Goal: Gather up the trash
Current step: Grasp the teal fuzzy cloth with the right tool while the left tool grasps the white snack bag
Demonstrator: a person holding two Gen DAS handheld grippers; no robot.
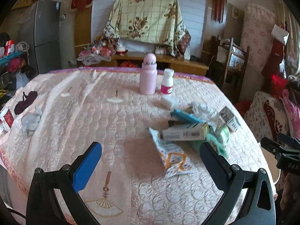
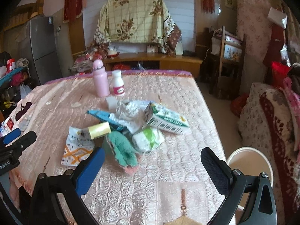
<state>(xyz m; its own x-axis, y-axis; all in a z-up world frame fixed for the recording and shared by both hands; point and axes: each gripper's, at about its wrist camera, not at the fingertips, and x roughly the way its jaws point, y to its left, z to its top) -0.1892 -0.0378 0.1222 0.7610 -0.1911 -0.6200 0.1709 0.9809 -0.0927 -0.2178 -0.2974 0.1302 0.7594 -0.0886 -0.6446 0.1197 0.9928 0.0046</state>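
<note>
Pink quilted tabletop (image 2: 168,178) carries a trash pile (image 2: 131,123); both tools, left tool (image 1: 151,161) and right tool (image 2: 152,162), are wide, empty. Better pinch the near white-green wad (image 2: 148,139) first, bucket (image 2: 249,161) right.

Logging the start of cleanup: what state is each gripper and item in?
Left gripper: open, empty.
Right gripper: open, empty.
Pink plastic bottle: upright, capped.
Small white bottle: upright, capped.
Green-and-white carton: lying on its side.
White round bin: open, looks empty.
</note>
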